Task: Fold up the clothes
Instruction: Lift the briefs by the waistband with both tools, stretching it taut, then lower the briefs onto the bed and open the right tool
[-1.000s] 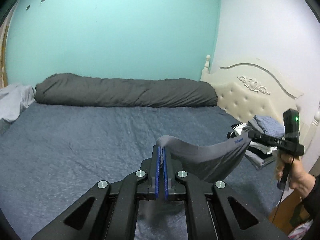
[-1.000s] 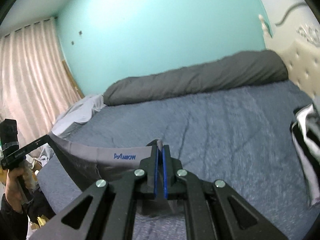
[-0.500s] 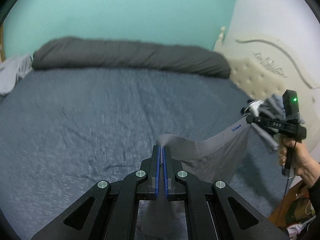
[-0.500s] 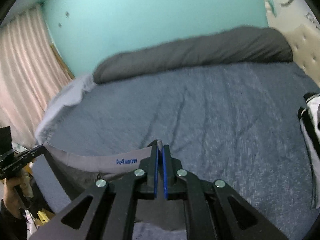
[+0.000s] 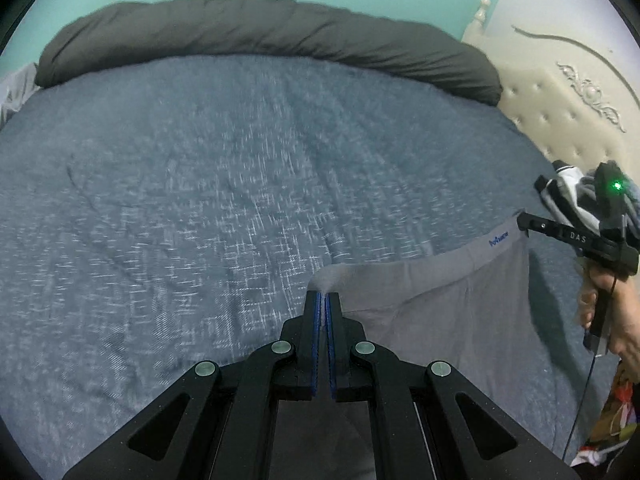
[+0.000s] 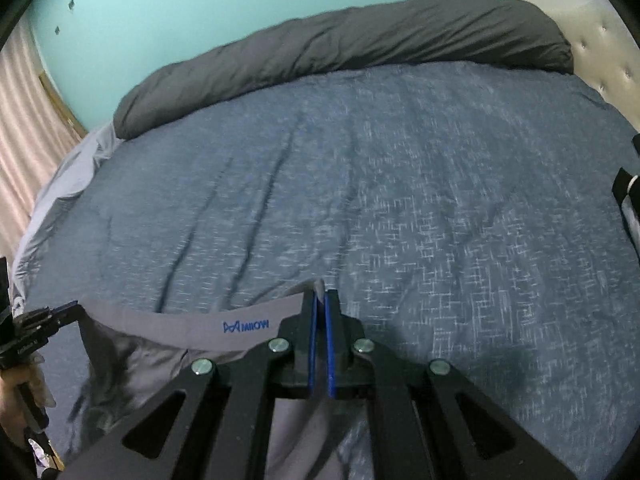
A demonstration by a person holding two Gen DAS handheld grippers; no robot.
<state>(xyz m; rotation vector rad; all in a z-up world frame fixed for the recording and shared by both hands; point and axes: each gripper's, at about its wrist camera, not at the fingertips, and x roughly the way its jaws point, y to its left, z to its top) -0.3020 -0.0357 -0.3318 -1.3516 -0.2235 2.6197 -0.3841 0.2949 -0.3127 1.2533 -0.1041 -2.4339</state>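
Note:
A grey pair of underpants (image 5: 432, 300) with a blue logo on its waistband hangs stretched between both grippers, low over the blue bedspread (image 5: 200, 184). My left gripper (image 5: 322, 298) is shut on one end of the waistband. Its other end is pinched by my right gripper (image 5: 522, 220), seen at the right with a hand below it. In the right wrist view the same underpants (image 6: 168, 344) run left from my right gripper (image 6: 320, 296), shut on the waistband, to the left gripper (image 6: 74, 308). The lower cloth hangs behind the gripper bodies.
A rolled dark grey duvet (image 5: 260, 32) lies along the far side of the bed under a teal wall. A pile of clothes (image 5: 568, 192) sits by the cream headboard (image 5: 576, 108). Pale bedding (image 6: 68, 176) and a pink curtain (image 6: 20, 120) are at the left.
Both grippers have dropped and tilted down toward the bedspread, carrying the stretched underpants with them. The wall has mostly left view and the bed fills both frames.

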